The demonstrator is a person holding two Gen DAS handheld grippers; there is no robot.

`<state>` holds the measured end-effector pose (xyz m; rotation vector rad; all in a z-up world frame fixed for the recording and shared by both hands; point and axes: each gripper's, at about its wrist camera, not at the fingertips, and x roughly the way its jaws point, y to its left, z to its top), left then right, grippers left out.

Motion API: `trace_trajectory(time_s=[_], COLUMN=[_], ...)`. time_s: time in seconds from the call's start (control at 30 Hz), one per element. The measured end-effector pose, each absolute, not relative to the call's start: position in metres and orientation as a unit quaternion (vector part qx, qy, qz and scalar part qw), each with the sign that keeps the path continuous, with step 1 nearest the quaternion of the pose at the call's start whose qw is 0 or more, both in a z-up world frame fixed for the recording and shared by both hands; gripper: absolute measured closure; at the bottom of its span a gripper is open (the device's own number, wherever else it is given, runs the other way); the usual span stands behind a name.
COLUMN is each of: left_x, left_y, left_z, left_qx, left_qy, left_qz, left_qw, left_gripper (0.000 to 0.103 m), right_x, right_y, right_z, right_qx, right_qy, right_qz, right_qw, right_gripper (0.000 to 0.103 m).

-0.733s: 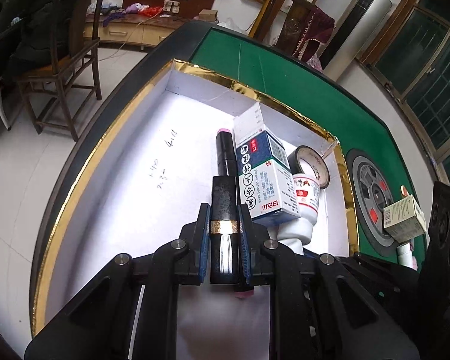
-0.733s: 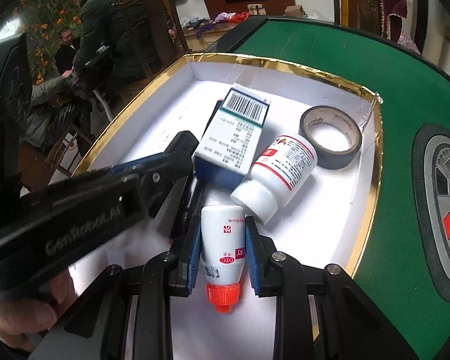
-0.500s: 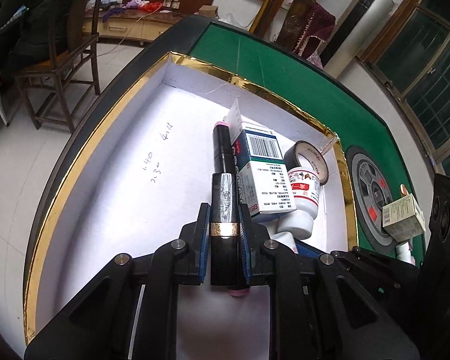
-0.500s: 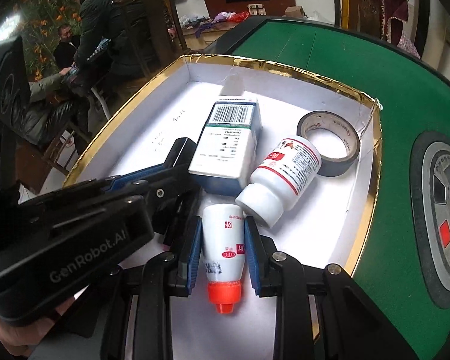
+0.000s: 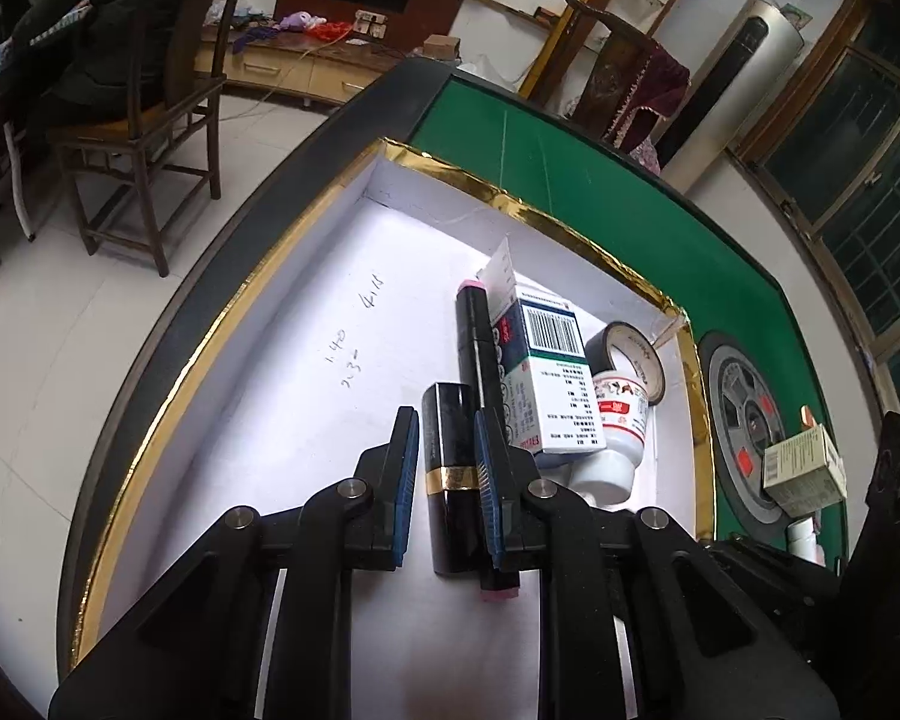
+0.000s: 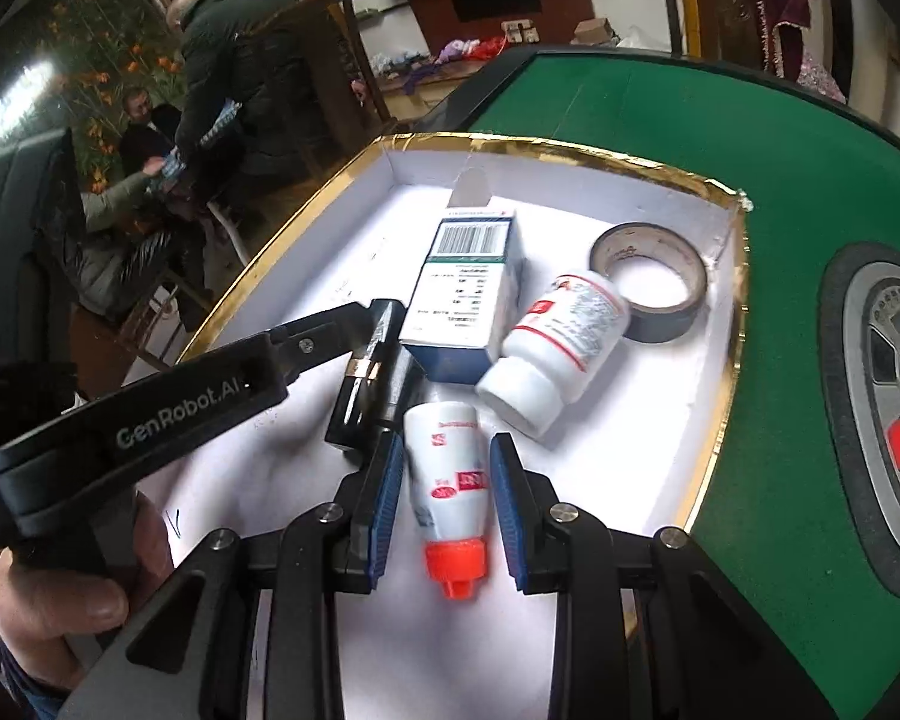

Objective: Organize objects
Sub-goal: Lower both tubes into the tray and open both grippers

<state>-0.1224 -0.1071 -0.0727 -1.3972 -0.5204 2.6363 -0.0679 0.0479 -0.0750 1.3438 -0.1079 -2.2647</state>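
Lying on the white floor of the tray point(image 5: 222, 324), the lipstick point(image 5: 453, 468) sits between the pads of your left gripper point(image 5: 447, 420), whose jaws are almost fully closed and clamp it around its gold band. Just beside it on the right lies a black marker point(image 5: 474, 324) with pink ends, parallel to it and running under the right finger. Over on your right gripper point(image 6: 447, 438), the jaws have just been opening: the small white bottle point(image 6: 444, 468) with the orange cap lies flat on the tray floor between the pads, cap toward the camera, and a thin gap shows on each side, so you have no hold on it. Ahead of the bottle, a blue-and-white box point(image 6: 468, 294) lies flat with its barcode up, and a white jar point(image 6: 558, 348) with a red label leans on its side against the box. Beyond the jar a roll of grey tape point(image 6: 651, 282) lies flat in the tray's far right corner. Your left hand point(image 6: 60, 594) shows at the lower left of the right wrist view, wrapped around the left gripper's handle. The tray rests on a green table point(image 5: 600, 180), and well apart from it, out on the felt, stands another small box point(image 5: 801, 471).
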Motion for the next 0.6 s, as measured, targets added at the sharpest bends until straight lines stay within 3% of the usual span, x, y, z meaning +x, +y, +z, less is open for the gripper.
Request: trace_trajectory(time_s=[0.4,0.6], left_x=[-0.121,-0.12], left_y=[-0.1,-0.098], left_z=[-0.074,-0.073], left_qx=[-0.463,-0.462], left_qy=[-0.159,-0.158], left_qz=[0.87,0.871], left_qw=[0.06,0.062], left_gripper=[0.086,0.086], right_x=[-0.062,-0.06], right_y=[0.082,0.081], right_z=[-0.075,-0.075], right_qx=[0.494,0.505], right_qy=[-0.112,-0.08], right_qz=[-0.824,-0.827], right_qw=[0.255,0.234], right_gripper=[0.071,0.071])
